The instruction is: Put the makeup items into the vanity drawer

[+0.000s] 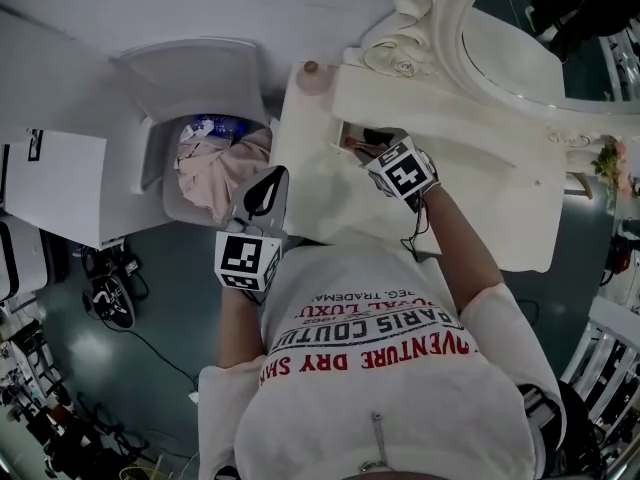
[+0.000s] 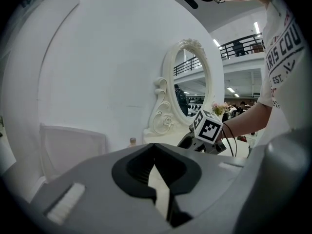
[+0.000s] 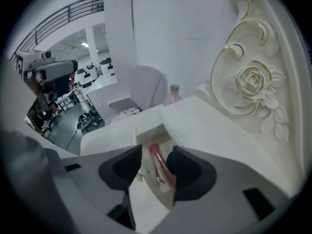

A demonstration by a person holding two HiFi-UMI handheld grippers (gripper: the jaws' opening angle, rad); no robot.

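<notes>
Only your right gripper (image 3: 156, 152) view looks into the open drawer (image 3: 147, 134) at lower centre of the frame. There a red stick (image 3: 159, 164) lies between the spread jaws, close beside the right-hand one and not pinched. The head view hides most of that behind the marker cube, but it shows your left gripper (image 1: 266, 188) at the vanity (image 1: 470, 168) top's left edge, jaws pressed together on nothing.

I get soft, even indoor light; ceiling strips (image 2: 257, 27) glare in the left gripper view. My head view runs dim and bluish, darkest over the floor (image 1: 180, 293). Both gripper views bulge inside black round borders, and the left gripper (image 2: 155, 149) looks soft up close.
</notes>
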